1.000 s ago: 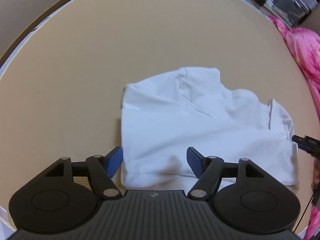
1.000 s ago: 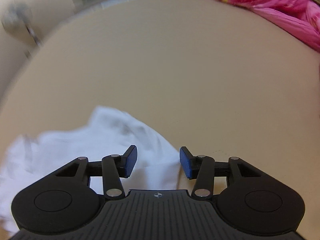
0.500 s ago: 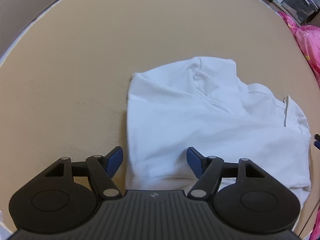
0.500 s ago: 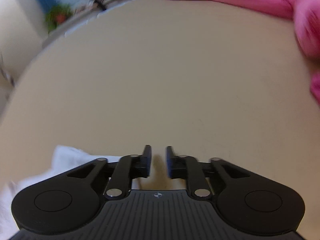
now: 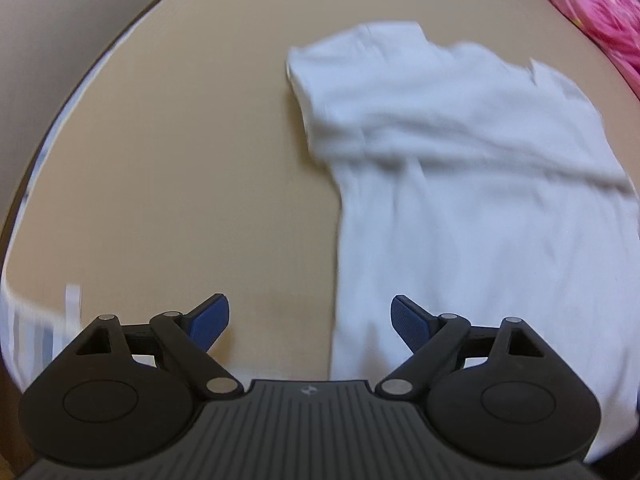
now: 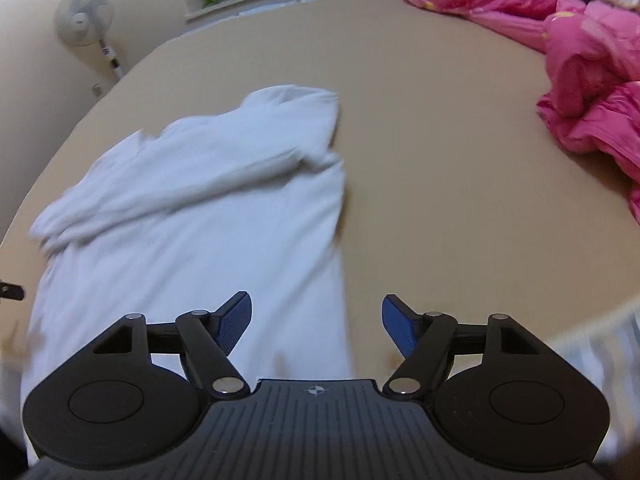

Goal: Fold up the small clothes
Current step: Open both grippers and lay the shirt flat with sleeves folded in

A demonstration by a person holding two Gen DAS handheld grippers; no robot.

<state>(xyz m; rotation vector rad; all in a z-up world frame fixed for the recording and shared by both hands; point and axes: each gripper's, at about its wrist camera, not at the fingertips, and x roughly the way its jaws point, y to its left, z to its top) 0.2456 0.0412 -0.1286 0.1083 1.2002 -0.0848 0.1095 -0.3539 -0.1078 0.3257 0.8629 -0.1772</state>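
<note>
A white shirt [image 5: 460, 184] lies flat on a tan bed [image 5: 180, 140], its long axis running away from both tongs, sleeves and neck at the far end, hem nearest. The left tongs [image 5: 310, 318] sit at the shirt's left edge, the right tongs [image 6: 316, 320] at its right edge. Both are spreading wider and grip nothing; cloth lies below them, untouched by the pads. Neither is clearly nearer. My guess: each goes for a hem corner next. A pink quilt [image 6: 580, 64] is bunched well off to the right.
</note>
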